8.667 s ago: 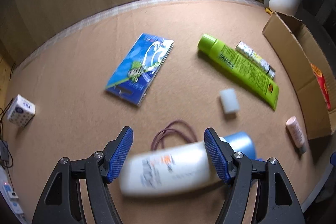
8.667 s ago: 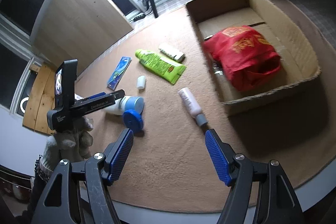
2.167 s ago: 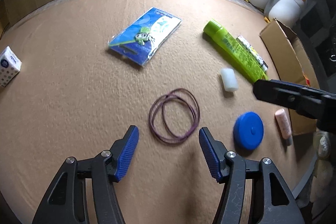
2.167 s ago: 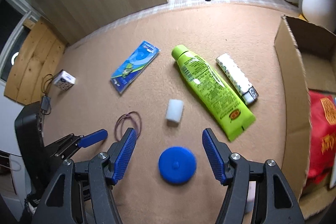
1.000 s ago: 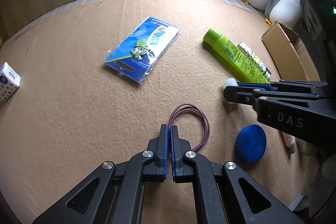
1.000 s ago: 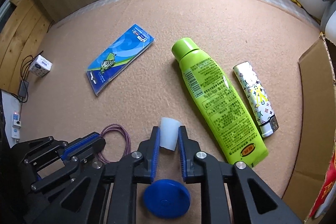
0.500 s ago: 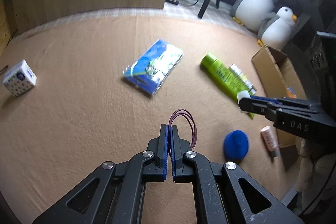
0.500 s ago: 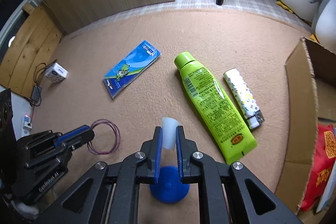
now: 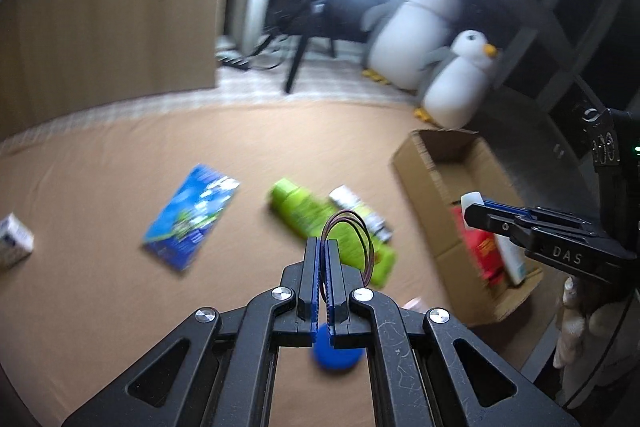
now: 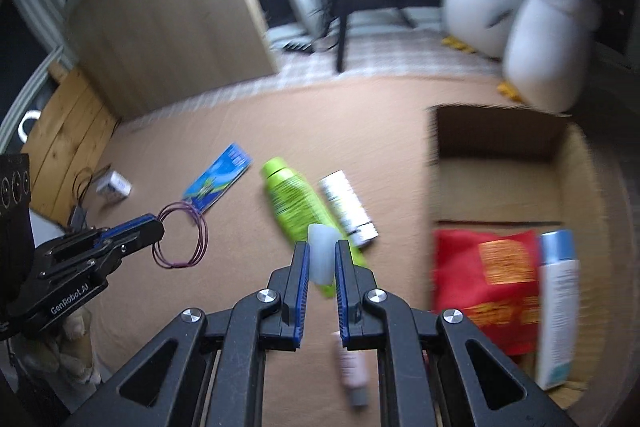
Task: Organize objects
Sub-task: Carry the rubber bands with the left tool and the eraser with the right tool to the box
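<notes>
Left wrist view: left tool (image 9: 323, 247) pinches thin purple loops (image 9: 349, 241) at frame centre; slippage likely. Right tool (image 10: 321, 259) clamps a white block (image 10: 321, 257) short of the cardboard box (image 10: 496, 187); early release misses it.

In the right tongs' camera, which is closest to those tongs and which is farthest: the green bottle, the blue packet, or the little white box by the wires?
1. Green bottle: lying just beyond the right tongs, partly behind the white piece they hold.
2. Blue packet: farther out on the mat, to the left.
3. White box: farthest, at the mat's left edge by the wires.
</notes>
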`<control>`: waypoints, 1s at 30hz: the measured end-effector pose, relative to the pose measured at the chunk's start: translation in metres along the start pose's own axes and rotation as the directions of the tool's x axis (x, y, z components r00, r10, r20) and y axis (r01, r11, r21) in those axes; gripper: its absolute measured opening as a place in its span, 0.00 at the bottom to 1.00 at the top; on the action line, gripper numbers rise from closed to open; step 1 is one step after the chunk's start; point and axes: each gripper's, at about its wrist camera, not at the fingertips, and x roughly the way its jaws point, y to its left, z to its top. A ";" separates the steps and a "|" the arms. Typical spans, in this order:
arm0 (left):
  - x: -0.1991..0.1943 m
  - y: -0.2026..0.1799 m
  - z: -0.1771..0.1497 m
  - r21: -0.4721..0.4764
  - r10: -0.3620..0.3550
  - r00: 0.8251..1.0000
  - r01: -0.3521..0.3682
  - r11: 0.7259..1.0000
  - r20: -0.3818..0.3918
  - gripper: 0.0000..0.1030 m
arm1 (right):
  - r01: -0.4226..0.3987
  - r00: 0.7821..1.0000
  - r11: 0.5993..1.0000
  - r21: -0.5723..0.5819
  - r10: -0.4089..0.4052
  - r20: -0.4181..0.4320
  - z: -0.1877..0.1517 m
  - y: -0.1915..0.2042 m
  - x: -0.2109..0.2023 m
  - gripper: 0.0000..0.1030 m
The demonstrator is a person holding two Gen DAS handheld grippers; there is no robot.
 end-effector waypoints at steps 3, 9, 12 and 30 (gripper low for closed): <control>0.012 -0.034 0.014 0.042 -0.030 1.000 0.029 0.999 0.008 0.02 | 0.031 0.999 0.999 0.035 -0.032 0.029 0.005 -0.028 -0.014 0.11; 0.041 -0.088 0.034 0.095 -0.068 0.998 0.068 0.993 0.001 0.02 | 0.072 0.995 0.994 0.088 -0.078 0.065 0.014 -0.075 -0.031 0.11; 0.058 -0.112 0.042 0.119 -0.071 0.997 0.071 0.990 -0.008 0.02 | 0.084 0.993 0.991 0.108 -0.092 0.071 0.018 -0.093 -0.031 0.11; 0.109 -0.154 0.058 0.141 -0.072 0.996 0.079 0.987 -0.049 0.41 | 0.088 0.992 0.982 0.168 -0.102 0.074 0.024 -0.144 -0.018 0.45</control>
